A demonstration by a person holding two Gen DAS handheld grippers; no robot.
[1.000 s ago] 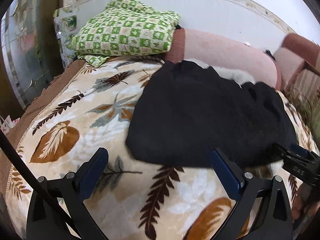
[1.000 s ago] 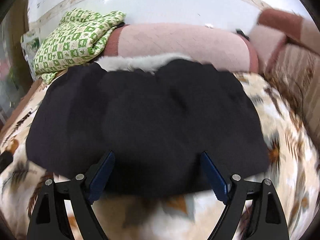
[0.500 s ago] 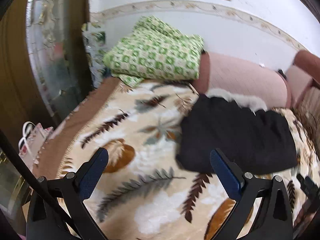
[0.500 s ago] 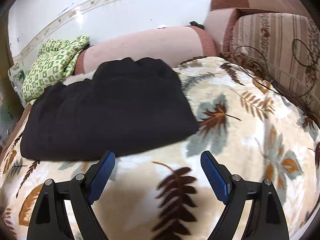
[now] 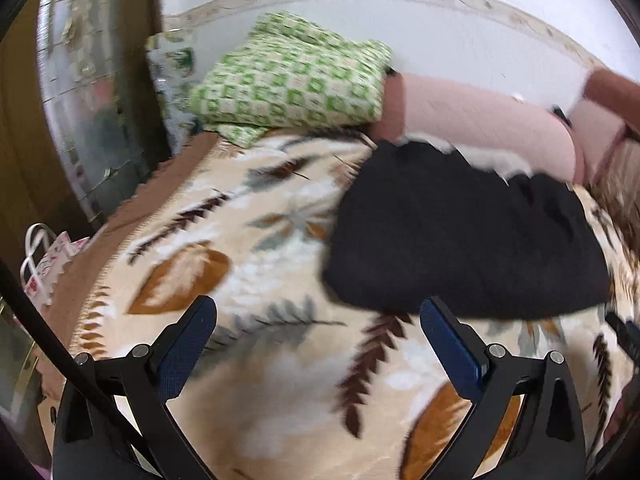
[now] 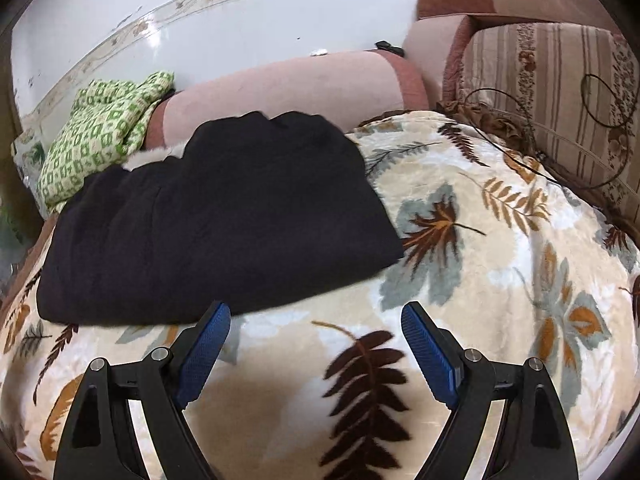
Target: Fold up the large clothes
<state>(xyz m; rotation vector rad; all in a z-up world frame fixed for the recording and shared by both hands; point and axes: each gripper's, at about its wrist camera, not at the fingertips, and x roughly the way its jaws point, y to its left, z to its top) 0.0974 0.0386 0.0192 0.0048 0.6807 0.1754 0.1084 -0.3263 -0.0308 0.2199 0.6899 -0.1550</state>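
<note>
Black garment [image 6: 216, 220] is lying folded into a thick, roughly rectangular bundle on the leaf-patterned blanket [image 6: 480, 280], its far edge showing a strip of white fur trim [image 5: 480, 156] and resting against the pink bolster [image 6: 288, 84]. Judging by its bulk and soft drape, it is looking heavy for cloth, limp and non-slippery, so it is best taken by pinching through the layered near edge at both corners. Nearer the camera than the garment, the left gripper [image 5: 316, 340] is hovering over the blanket with fingers spread wide and grasping nothing; the right gripper [image 6: 316, 336] is hanging likewise released, its left finger [image 6: 204, 352] just beside the garment's near edge. Beyond the garment's left end, a green checked quilt [image 5: 288, 80] is sitting folded against the wall.
</note>
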